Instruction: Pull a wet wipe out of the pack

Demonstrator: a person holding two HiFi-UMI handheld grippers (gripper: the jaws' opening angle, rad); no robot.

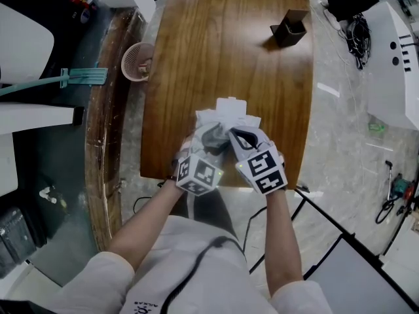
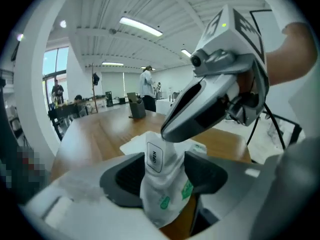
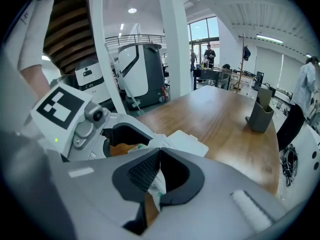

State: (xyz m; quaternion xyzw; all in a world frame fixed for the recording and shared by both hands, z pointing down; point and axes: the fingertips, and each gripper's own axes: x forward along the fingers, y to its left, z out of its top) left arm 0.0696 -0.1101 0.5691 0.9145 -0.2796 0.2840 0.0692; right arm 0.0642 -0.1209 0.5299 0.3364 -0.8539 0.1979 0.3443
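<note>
The white wet wipe pack (image 1: 226,118) sits near the front edge of the wooden table (image 1: 222,44), part of it lifted between the two grippers. In the left gripper view the pack (image 2: 165,189) stands upright between the jaws of my left gripper (image 2: 165,176), its "OPEN" label (image 2: 154,157) facing the camera. Those jaws are wide open and the pads do not press on it. My right gripper (image 3: 159,166) is shut, pinching a thin white edge of the pack (image 3: 186,142). It reaches in from the upper right and holds the pack's top (image 2: 172,134).
A dark holder (image 1: 289,28) stands at the table's far right. A pink basket (image 1: 136,62) sits on the floor left of the table. Cables and a power strip (image 1: 357,28) lie on the floor at the right. People stand far off in the room (image 2: 148,86).
</note>
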